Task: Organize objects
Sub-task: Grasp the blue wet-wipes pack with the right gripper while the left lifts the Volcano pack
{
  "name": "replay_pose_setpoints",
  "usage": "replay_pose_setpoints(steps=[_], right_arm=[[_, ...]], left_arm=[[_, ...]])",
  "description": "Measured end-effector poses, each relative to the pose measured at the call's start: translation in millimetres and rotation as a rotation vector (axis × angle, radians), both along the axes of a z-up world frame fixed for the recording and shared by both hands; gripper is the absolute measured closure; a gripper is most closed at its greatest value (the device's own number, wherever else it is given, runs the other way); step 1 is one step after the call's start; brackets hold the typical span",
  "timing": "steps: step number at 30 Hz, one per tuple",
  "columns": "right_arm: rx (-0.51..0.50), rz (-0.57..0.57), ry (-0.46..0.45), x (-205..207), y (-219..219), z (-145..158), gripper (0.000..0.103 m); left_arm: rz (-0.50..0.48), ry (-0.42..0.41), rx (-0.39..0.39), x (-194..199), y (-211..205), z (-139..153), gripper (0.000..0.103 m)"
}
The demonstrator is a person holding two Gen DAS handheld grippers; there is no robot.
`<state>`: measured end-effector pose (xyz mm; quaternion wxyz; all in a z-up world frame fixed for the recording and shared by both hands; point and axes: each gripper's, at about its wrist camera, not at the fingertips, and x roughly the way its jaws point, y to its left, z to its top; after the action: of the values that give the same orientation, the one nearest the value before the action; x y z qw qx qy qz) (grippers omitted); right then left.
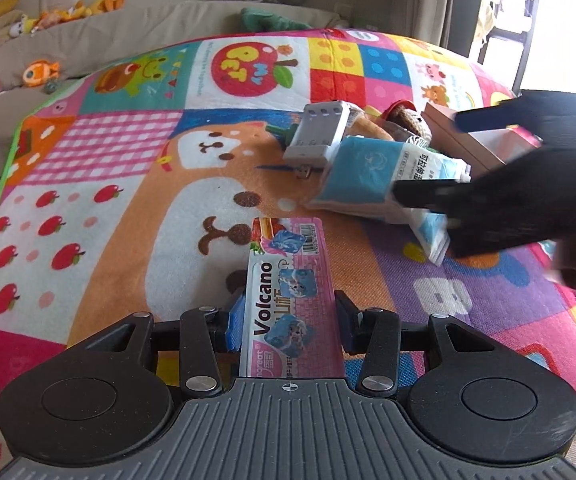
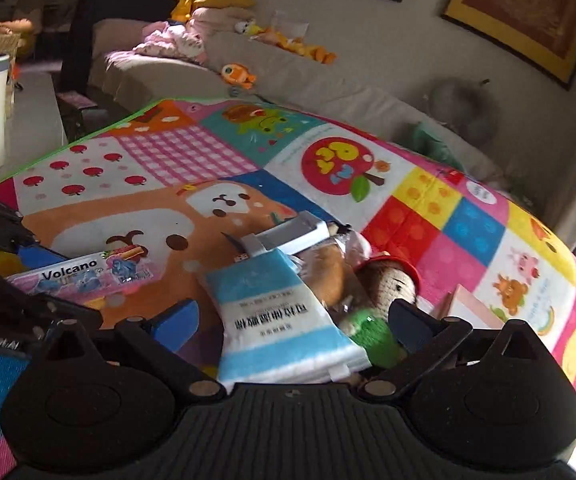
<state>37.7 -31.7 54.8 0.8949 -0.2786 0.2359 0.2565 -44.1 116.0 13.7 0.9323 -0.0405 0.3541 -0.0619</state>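
My left tongs [image 1: 288,312] were clamped on the pink Volcano box [image 1: 292,292], which stuck out ahead of them above the play mat [image 1: 128,184], over its near half. My right tongs [image 2: 292,320] stood spread wide around the blue-and-white packet [image 2: 284,320], their pads clear of its sides, so nothing was gripped there yet. The packet lay at the near end of a pile toward the mat's right edge, its far end against the white charger [image 2: 292,236], with a knitted doll [image 2: 384,280] and a green knitted piece [image 2: 372,328] pressed against its right side. I judged the risk to be in closing there: the right finger [image 2: 412,322] sat almost on the green piece, so it could pinch that yarn along with the packet, or drag the charger off the pile. The soft, slick wrapper might also buckle and slip out.
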Motion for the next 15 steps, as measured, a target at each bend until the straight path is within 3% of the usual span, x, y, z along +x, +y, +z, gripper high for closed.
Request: replay_pose_setpoints(steps=[3,5,8,12,15], right_arm=[[-0.019,0.007,0.077,19.6,14.7,-12.2,0.011],[-0.039,0.008,0.119,23.9,21.1,-18.4,0.031],[-0.014,-0.005,0.163,13.4,14.1,-13.3,0.045],[0.118,-0.011,0.299,-19.6,-22.4,10.4,0.047],[0.152,0.004,0.322,-57.9,-52.8,21.0,0.047]], left_arm=[[-0.002,0.017,-0.043,3.4,6.3,1.5,0.054],[-0.002,0.023,-0.054,4.6,7.7,1.6,0.054],[-0.001,0.020,-0.041,6.2,4.3,1.4,0.053],[0.012,0.031,-0.003,8.7,-3.3,2.8,0.054],[0.017,0.041,0.041,12.6,-10.3,3.3,0.054]])
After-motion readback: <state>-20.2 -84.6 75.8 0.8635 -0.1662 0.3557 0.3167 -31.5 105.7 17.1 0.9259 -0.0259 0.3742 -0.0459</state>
